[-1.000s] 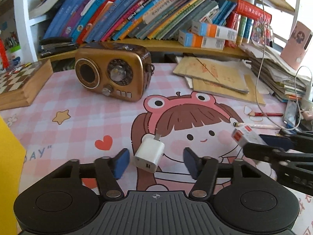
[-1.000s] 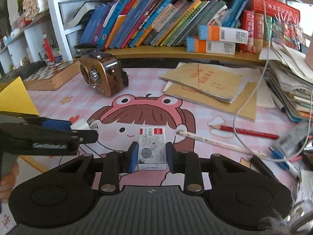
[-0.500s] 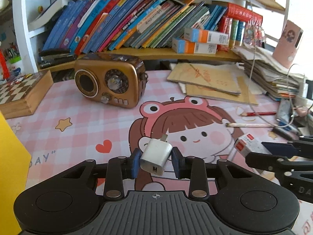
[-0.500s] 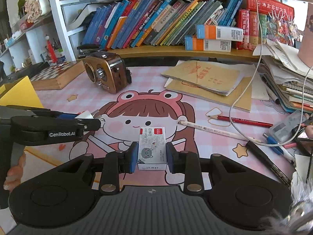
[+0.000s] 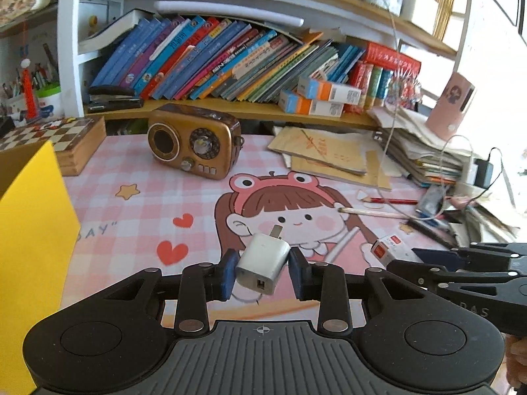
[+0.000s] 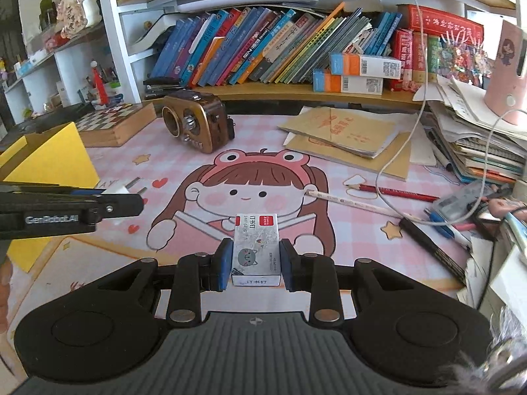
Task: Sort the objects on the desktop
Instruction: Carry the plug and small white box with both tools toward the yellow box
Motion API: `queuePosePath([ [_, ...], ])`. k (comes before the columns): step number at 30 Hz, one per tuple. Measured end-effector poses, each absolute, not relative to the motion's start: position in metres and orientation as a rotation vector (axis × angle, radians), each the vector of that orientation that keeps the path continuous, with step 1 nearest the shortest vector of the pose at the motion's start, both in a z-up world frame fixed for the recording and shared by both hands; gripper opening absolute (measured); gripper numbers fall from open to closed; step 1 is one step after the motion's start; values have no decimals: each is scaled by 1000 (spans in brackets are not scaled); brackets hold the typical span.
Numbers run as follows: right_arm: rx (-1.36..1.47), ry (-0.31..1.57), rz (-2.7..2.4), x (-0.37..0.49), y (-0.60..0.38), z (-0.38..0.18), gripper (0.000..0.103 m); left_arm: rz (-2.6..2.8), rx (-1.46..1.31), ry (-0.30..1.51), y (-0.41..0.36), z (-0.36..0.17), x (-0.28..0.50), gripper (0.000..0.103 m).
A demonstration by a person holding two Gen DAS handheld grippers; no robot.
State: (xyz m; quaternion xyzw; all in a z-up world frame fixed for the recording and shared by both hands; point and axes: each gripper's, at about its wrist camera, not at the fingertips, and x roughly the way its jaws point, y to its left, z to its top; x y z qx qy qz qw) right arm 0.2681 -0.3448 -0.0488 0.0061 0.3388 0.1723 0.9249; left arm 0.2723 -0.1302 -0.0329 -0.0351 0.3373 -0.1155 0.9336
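A brass-coloured retro radio was seen on the pink cartoon desk mat, a chessboard box beside it, slanted books shelved behind

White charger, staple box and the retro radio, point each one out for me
white charger (image 5: 262, 263), left wrist view, its top face
staple box (image 6: 256, 250), right wrist view, its printed top
retro radio (image 5: 192, 144), left wrist view, its front panel

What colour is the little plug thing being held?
White, with metal prongs; the charger plug shows best in the left wrist view.
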Motion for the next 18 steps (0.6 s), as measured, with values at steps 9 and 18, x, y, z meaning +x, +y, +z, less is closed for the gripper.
queuePosePath([
  [9,13,724,334,222,-338,-39,28,-243,-149,677,-107,-19,216,33],
  [18,29,741,324,174,-314,-32,28,-298,-180,696,-86,-16,168,33],
])
